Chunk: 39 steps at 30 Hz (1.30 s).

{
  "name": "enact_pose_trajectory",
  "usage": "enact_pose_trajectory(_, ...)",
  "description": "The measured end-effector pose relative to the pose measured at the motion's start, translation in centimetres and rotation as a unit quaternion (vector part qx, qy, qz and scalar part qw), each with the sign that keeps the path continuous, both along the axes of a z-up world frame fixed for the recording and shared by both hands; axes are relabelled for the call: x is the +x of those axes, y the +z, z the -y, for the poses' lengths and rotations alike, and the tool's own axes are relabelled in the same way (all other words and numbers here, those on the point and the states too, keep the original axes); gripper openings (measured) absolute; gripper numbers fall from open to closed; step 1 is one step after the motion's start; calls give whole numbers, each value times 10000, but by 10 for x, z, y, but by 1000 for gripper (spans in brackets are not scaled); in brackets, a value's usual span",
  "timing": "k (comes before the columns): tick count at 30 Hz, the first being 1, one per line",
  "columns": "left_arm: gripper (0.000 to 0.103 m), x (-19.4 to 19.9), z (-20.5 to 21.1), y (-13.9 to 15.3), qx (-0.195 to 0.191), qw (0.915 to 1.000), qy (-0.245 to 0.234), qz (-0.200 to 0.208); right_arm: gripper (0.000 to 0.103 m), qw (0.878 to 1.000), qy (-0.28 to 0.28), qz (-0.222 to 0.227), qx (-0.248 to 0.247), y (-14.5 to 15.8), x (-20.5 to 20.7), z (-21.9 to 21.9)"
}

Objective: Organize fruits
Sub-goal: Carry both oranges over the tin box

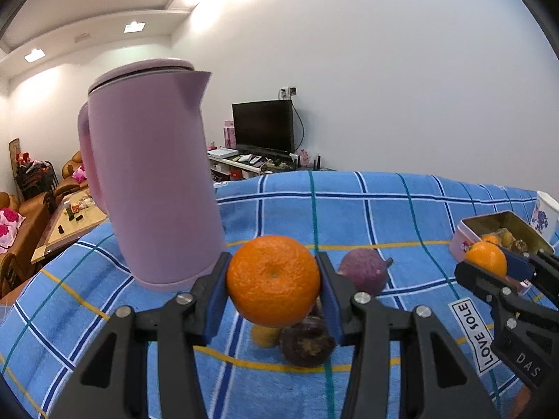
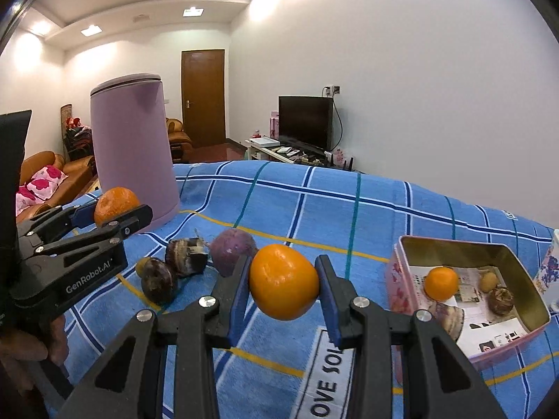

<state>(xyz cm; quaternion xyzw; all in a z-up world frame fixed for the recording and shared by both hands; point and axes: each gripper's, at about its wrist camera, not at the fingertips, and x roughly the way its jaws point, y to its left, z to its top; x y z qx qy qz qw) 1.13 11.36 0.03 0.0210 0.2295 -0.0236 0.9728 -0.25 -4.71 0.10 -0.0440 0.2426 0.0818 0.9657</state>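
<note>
Left claw [image 1: 273, 281] grips an orange [image 1: 273, 279]; right claw [image 2: 283, 282] grips another orange [image 2: 283, 282]. Either could slip and miss the tin [image 2: 524, 272] at three o'clock.

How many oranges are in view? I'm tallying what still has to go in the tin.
3: one held in the left gripper, one held in the right gripper, and one already inside the pink tin at. More may be hidden behind other fruit.

"LOVE SOLE" on cloth tag [image 1: 474, 336]
</note>
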Motion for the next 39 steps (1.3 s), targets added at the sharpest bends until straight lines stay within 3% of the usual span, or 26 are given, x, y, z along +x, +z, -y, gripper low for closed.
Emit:
enact_pose_trajectory(13, 49, -5, 43, -2, 290, 9991, -262, -155, 39, 9998, -107, 85, -151, 4, -13, 23)
enact_pose_trajectory(39, 49, -3, 126, 0, 269, 9959, -833, -240, 39, 9980, -502, 202, -339, 10, -18, 82)
